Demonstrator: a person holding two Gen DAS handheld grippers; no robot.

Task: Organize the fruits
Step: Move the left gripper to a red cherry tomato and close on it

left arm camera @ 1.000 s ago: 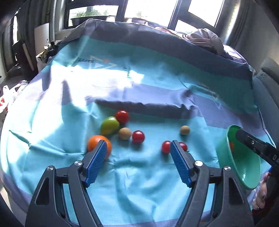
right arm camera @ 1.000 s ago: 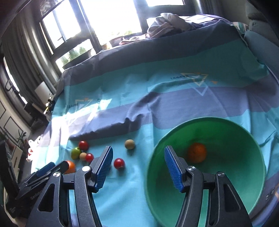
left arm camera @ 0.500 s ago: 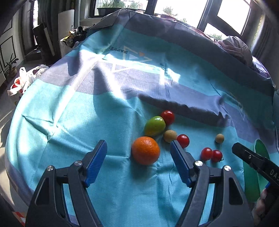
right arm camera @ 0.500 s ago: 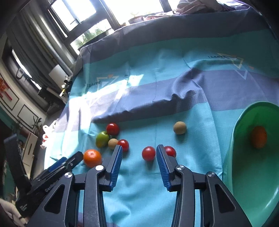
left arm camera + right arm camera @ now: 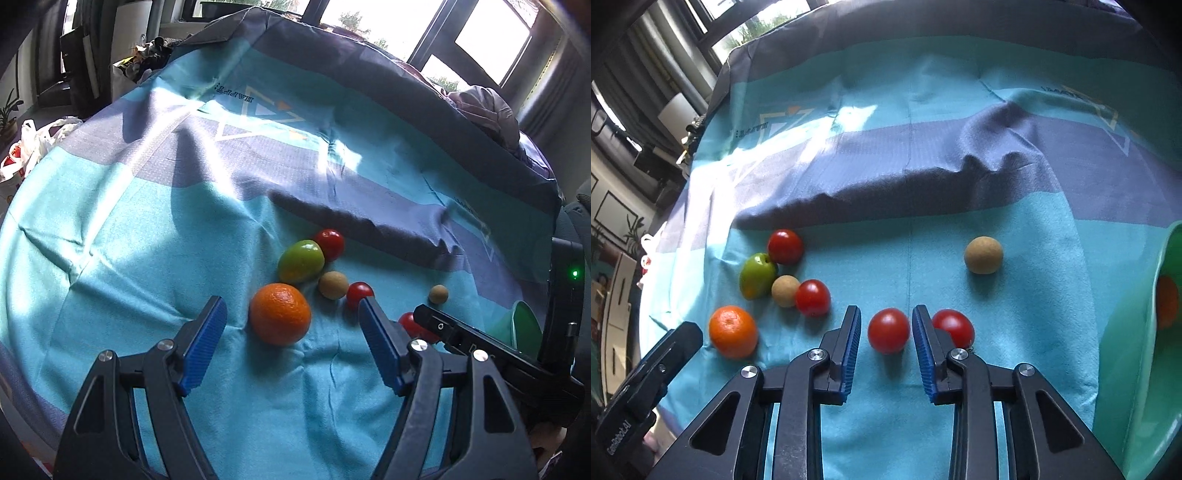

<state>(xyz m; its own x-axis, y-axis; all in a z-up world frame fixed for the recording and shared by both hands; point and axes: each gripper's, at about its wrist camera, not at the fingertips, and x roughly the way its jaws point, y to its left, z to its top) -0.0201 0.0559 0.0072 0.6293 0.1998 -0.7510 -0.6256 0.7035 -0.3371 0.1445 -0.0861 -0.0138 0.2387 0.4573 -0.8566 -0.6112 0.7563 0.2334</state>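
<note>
right gripper (image 5: 886, 330): jaws just narrowed around a red tomato (image 5: 888, 331), small gaps seen both sides, not pinched yet
left gripper (image 5: 291, 319): jaws wide, orange (image 5: 280, 314) framed between the tips
bowl (image 5: 1137, 369): green, off right

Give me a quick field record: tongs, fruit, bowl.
left tongs: open, either side of the orange, not touching it
right tongs: jaws just been closing, tomato between them, small gaps both sides
second tomato: just right of the right tongs
loose on cloth: green fruit, two more tomatoes, two tan balls
bowl: right edge, one orange fruit inside
</note>
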